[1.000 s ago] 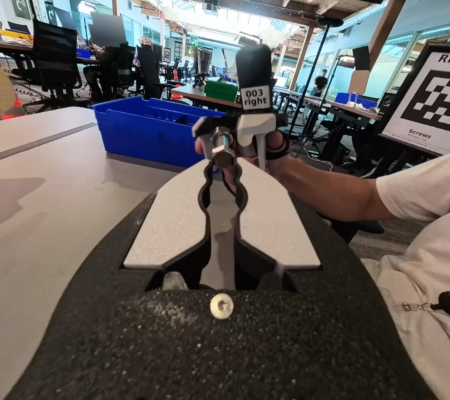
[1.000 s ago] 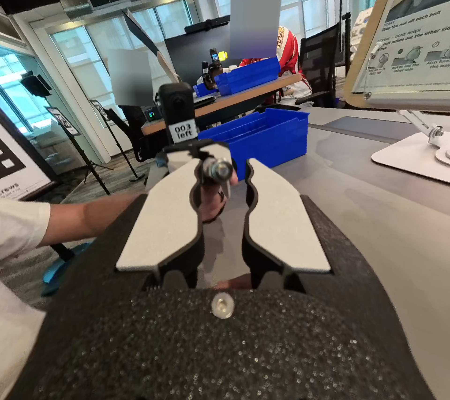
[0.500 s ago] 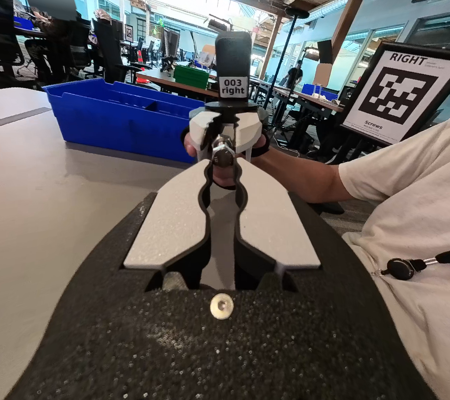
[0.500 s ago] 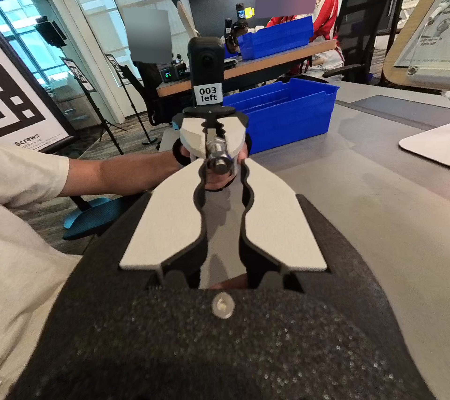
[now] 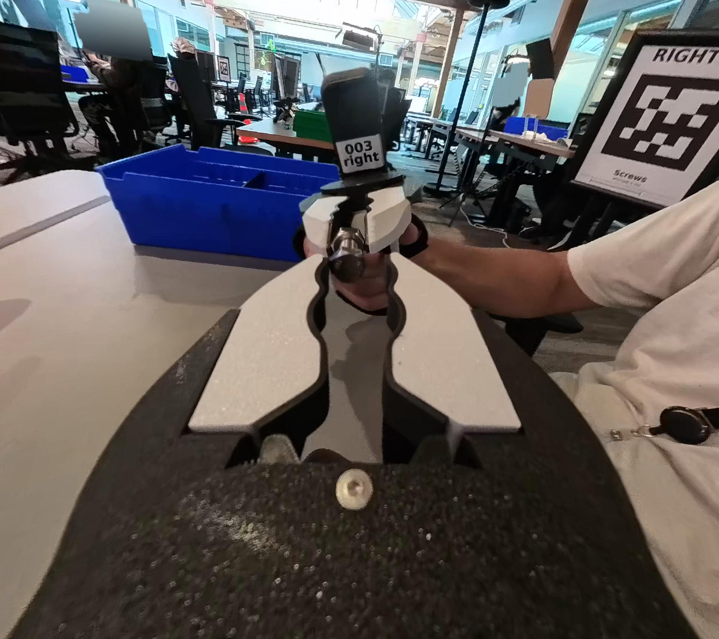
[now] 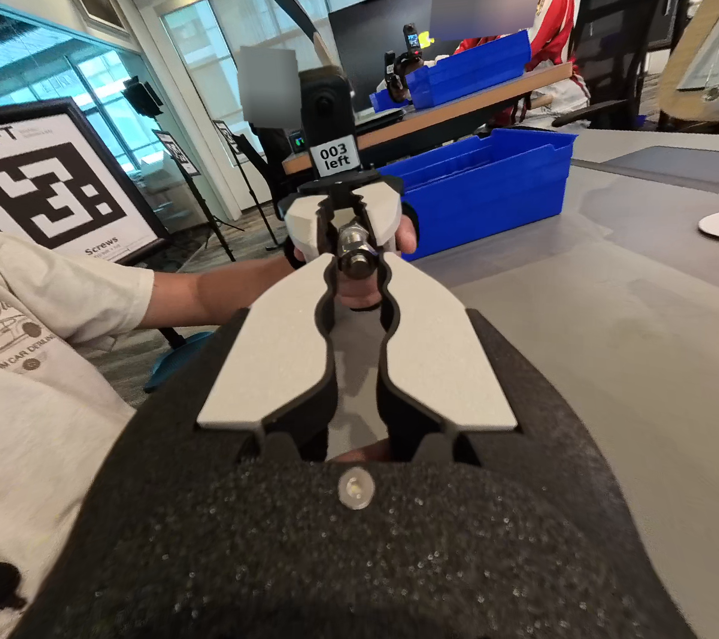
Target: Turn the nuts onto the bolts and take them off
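Note:
A steel bolt (image 5: 346,258) with a nut on it hangs in the air between my two grippers, which face each other tip to tip. My right gripper (image 6: 356,264) is shut on the near end of the bolt (image 6: 355,254). In the left wrist view it (image 5: 352,227) grips the far end. My left gripper (image 5: 355,268) stands a little open around the other end, with a gap beside the hex. In the right wrist view it (image 6: 344,227) also shows apart. I cannot tell which end carries the nut.
A blue bin (image 5: 210,215) stands on the grey table (image 5: 78,309) behind the grippers, and also shows in the right wrist view (image 6: 486,192). A person's forearm (image 5: 486,281) reaches in from the right. A framed marker sign (image 5: 661,122) stands beyond the table edge. Only a small space, under 4 cm, lies between the two pairs of fingers.
My right gripper came in from open and shut on the bolt's free end. My left gripper, shut on the bolt before, has widened a little. Both grippers have tilted slightly.

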